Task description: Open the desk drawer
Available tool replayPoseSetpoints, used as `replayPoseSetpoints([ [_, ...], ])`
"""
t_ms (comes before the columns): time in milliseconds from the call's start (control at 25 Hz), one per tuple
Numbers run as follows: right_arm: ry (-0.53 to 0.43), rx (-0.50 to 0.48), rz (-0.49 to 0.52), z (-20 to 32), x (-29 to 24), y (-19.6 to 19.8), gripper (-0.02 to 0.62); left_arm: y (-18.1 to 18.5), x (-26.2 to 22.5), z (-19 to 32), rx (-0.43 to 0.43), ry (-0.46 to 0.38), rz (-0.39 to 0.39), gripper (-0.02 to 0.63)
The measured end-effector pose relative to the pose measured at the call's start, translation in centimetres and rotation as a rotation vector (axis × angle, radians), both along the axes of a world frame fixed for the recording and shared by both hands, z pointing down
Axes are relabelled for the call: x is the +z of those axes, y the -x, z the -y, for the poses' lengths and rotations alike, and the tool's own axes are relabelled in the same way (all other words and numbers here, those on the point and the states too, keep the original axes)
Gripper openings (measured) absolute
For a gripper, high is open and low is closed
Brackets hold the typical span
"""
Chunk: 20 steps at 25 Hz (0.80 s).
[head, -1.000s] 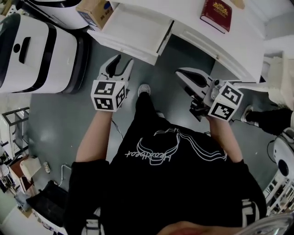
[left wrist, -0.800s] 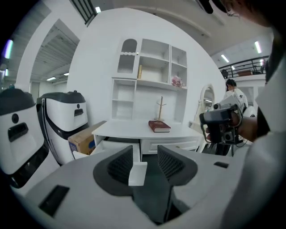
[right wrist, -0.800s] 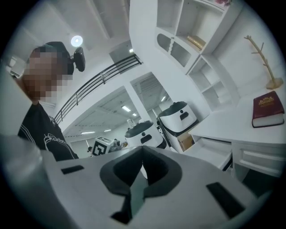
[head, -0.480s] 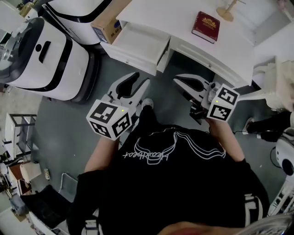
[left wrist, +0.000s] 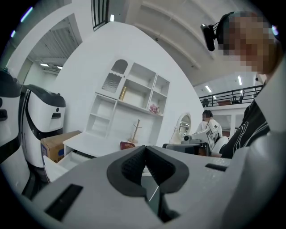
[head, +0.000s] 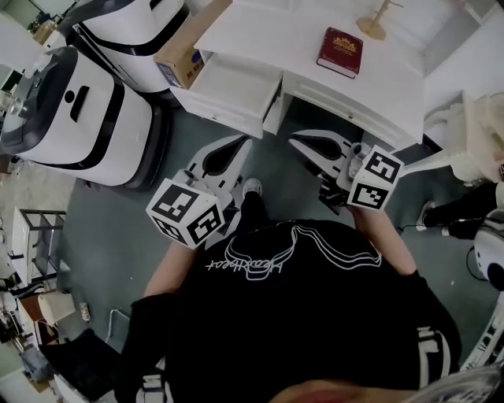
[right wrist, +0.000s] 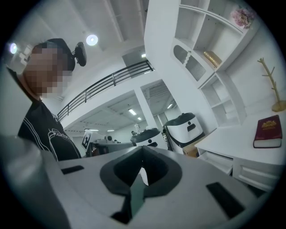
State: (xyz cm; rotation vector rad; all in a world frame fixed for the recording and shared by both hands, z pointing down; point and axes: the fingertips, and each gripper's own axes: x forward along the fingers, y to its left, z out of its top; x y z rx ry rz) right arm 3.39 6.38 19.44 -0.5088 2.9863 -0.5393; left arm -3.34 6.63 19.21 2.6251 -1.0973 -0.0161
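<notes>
The white desk [head: 260, 27] spans the top of the head view, and its left drawer [head: 232, 86] stands pulled out with a bare inside. Both grippers hang in the air short of the desk and touch nothing. My left gripper [head: 242, 142] is shut, its pads meeting with nothing between them [left wrist: 144, 147]. My right gripper [head: 293, 140] also has its pads together and holds nothing [right wrist: 142, 148]. The open drawer shows low at the left of the left gripper view [left wrist: 67, 160] and at the right of the right gripper view [right wrist: 219, 160].
A dark red book [head: 340, 51] and a wooden stand [head: 376, 20] sit on the desk. A cardboard box [head: 185, 51] and two large white machines [head: 75, 118] stand left of the drawer. A white shelf unit [left wrist: 129, 103] rises behind the desk. My shoe [head: 252, 186] is below the drawer.
The left gripper's jaws have gone from wide open to shut. Both grippers have risen towards the head camera and drawn back from the desk. The drawer stays pulled out.
</notes>
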Motion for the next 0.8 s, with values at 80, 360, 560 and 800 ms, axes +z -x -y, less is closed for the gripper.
replayPoseSetpoints([
  [80, -0.003, 0.005, -0.002, 0.0, 0.0, -0.1, 0.005, -0.2, 0.0, 0.0, 0.005, -0.003, 0.001, 0.005],
  [360, 0.001, 0.013, -0.015, -0.3, 0.5, -0.6, 0.005, -1.0, 0.2, -0.1, 0.006, -0.001, -0.014, 0.005],
  [560, -0.003, 0.032, -0.010, -0.3, 0.6, -0.8, 0.005, -1.0, 0.5, -0.4, 0.001, -0.005, -0.006, 0.005],
  [800, 0.010, 0.047, -0.008, -0.3, 1.3, -1.1, 0.005, -1.2, 0.8, -0.5, -0.009, -0.023, 0.033, 0.005],
])
